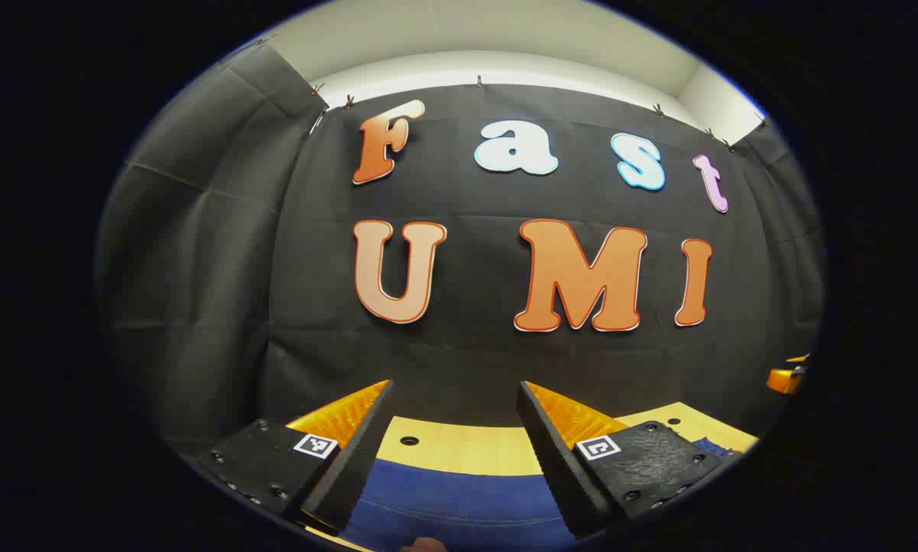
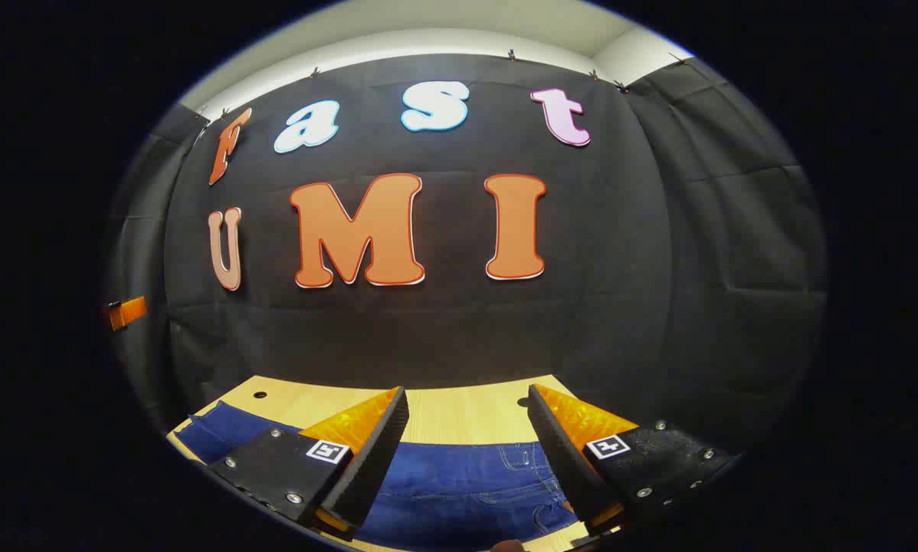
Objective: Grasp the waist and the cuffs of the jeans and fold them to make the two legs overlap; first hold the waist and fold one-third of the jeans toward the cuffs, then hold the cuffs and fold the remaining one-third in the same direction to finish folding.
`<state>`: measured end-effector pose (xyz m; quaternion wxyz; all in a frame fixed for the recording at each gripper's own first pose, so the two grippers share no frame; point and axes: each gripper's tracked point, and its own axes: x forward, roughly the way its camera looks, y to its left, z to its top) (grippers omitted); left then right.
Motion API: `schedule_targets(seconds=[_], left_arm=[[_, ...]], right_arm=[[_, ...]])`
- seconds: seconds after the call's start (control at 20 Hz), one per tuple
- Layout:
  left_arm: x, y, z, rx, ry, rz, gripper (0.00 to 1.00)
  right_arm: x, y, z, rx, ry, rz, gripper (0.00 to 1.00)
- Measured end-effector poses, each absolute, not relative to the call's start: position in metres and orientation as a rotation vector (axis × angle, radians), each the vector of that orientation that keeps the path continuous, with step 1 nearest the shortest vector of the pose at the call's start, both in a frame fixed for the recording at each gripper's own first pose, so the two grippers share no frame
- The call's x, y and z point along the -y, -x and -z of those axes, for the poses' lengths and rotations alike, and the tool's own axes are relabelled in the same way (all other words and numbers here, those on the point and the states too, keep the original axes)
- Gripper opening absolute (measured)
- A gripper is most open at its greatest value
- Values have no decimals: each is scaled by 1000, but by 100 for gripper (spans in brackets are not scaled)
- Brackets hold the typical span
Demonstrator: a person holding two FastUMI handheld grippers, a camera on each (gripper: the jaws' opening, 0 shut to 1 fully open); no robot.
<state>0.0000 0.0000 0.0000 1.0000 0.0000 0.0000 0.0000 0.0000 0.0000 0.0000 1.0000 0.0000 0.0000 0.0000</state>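
Blue jeans (image 2: 459, 479) lie flat on a light wooden table (image 2: 459, 410), stretching across the near side. In the right gripper view, stitching and a pocket show between the fingers, so the waist end is here. My right gripper (image 2: 465, 406) hovers above them, open, nothing between its fingers. In the left gripper view a plain stretch of the jeans (image 1: 459, 502) lies below my left gripper (image 1: 455, 399), which is also open and holds nothing. Both grippers point level at the booth wall.
The wooden table (image 1: 459, 445) ends at the black cloth wall just beyond the jeans. Small round holes (image 1: 409, 441) dot the tabletop. The other gripper (image 1: 787, 377) shows at the far right edge of the left gripper view.
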Motion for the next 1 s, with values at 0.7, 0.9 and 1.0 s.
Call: schedule_targets(seconds=[0.7,0.9,1.0], left_arm=[[-46,1,11,-25,-25,-42,95],[-43,5,2,-2,-115,-36,95],[-36,7,4,3,-125,-16,95]], right_arm=[[-15,8,-1,11,32,-3,96],[-20,6,1,-6,21,-15,100],[-22,5,0,-1,31,-18,96]])
